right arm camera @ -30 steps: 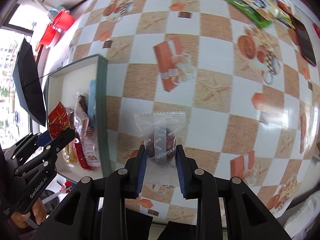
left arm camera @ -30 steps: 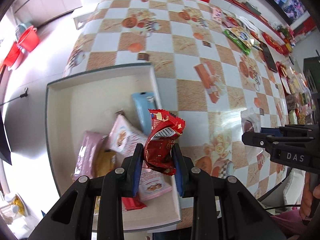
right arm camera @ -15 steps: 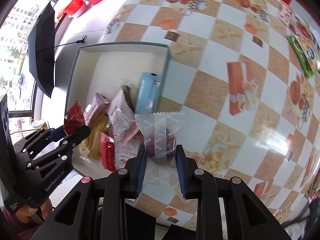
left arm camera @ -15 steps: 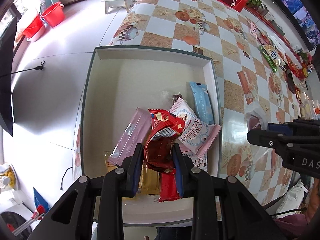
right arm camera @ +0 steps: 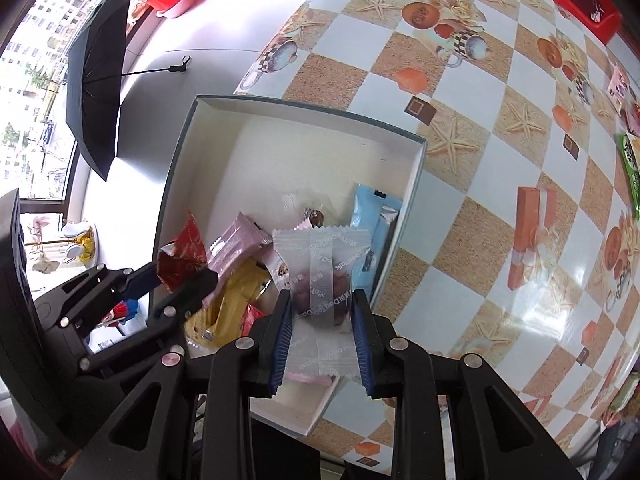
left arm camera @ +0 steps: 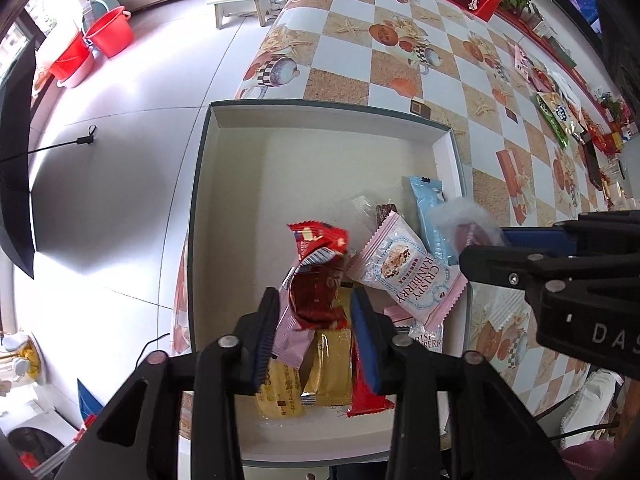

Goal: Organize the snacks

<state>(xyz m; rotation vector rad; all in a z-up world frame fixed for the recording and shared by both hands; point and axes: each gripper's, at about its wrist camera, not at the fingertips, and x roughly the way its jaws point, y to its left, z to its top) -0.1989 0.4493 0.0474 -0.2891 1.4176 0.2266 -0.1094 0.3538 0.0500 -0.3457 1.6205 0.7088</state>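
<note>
A shallow white box with a dark green rim sits at the table's corner. It holds several snack packets: a pink Crispy Cranberry pack, a light blue pack, gold packs. My left gripper is over the box; its jaws stand apart beside a crumpled red packet, which also shows in the right wrist view. My right gripper is shut on a clear-wrapped dark pastry and holds it above the box's right edge.
The checkered tablecloth spreads to the right. More snack packets lie at the far side. Red buckets, a white stool and a black umbrella stand on the floor beyond the table.
Both grippers have moved left over the box. The left jaws have spread wider around the red packet. The right gripper carried the clear-wrapped pastry from the table to above the box's edge.
</note>
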